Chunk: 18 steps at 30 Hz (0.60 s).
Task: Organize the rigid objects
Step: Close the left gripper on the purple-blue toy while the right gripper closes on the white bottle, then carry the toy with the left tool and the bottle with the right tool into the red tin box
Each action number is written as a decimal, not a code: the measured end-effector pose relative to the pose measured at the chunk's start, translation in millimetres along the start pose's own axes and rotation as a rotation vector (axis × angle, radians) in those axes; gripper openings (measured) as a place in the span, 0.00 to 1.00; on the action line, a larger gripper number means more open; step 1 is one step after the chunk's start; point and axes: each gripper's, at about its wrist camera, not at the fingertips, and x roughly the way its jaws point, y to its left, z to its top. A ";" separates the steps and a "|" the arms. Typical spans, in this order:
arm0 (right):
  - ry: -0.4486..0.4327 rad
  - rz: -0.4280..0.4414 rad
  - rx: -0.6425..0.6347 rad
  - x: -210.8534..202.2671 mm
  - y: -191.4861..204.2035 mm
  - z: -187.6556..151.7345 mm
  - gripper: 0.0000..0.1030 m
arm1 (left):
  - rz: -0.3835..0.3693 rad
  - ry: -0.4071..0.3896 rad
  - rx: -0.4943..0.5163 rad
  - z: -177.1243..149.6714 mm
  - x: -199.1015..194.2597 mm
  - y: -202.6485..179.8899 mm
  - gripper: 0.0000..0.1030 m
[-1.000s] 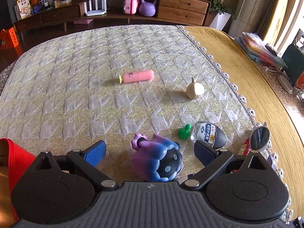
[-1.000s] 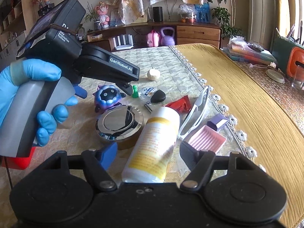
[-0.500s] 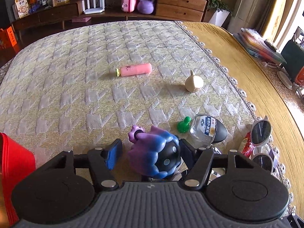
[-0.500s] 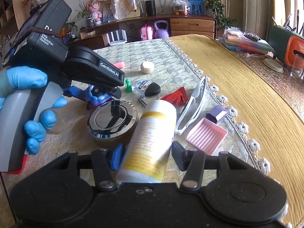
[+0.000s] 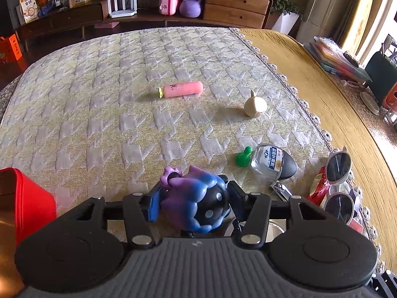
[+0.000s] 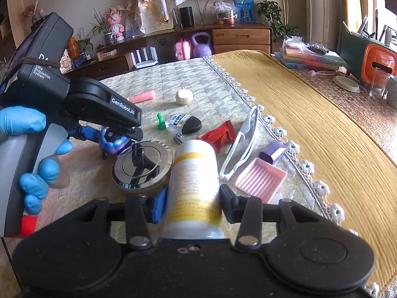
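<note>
Toy figure (image 5: 196, 206), purple and blue with a black spotted face, sits between the fingers of the left tool (image 5: 192, 204), whose jaws are closing on it; the blue pad and the dark pad both look to touch its sides. It stands on the quilted cloth of the surface (image 5: 99, 124), at the near edge. Beyond the toy, a little to the right, stands a green game pawn (image 5: 242, 157), and just beside that lies a clear bottle with a black cap (image 5: 271, 166), with nail clippers (image 5: 281, 191) at its near end. Farther right of the toy are white-framed sunglasses (image 5: 338, 186) over a red wrapper (image 5: 318, 186). Well beyond the toy lie a pink tube (image 5: 182, 89) and a garlic bulb (image 5: 255, 105). A red box (image 5: 32, 198) stands to the toy's left.

From the right wrist view, the right tool (image 6: 192, 203) is closing on a white bottle with a yellow label (image 6: 193, 186) that lies between its fingers, the pads at its sides. A round mirrored compact (image 6: 142, 166) lies between this bottle and the toy. A pink ridged tray (image 6: 260, 177) and a small purple box (image 6: 273, 152) lie to the bottle's right. A blue-gloved hand (image 6: 32, 149) holds the left tool.
</note>
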 end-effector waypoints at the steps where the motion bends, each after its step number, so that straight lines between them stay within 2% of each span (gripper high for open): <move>1: -0.004 0.000 0.000 -1.8 0.4 0.3 0.43 | -0.001 0.000 -0.007 -0.5 -2.0 2.7 0.52; 8: -0.030 -0.004 0.023 -16.7 2.8 2.9 0.43 | -0.019 -0.006 -0.035 -3.2 -26.2 13.6 0.52; 18: -0.078 0.039 -0.012 -52.7 25.7 13.9 0.43 | -0.059 -0.019 -0.041 -7.0 -85.9 32.8 0.52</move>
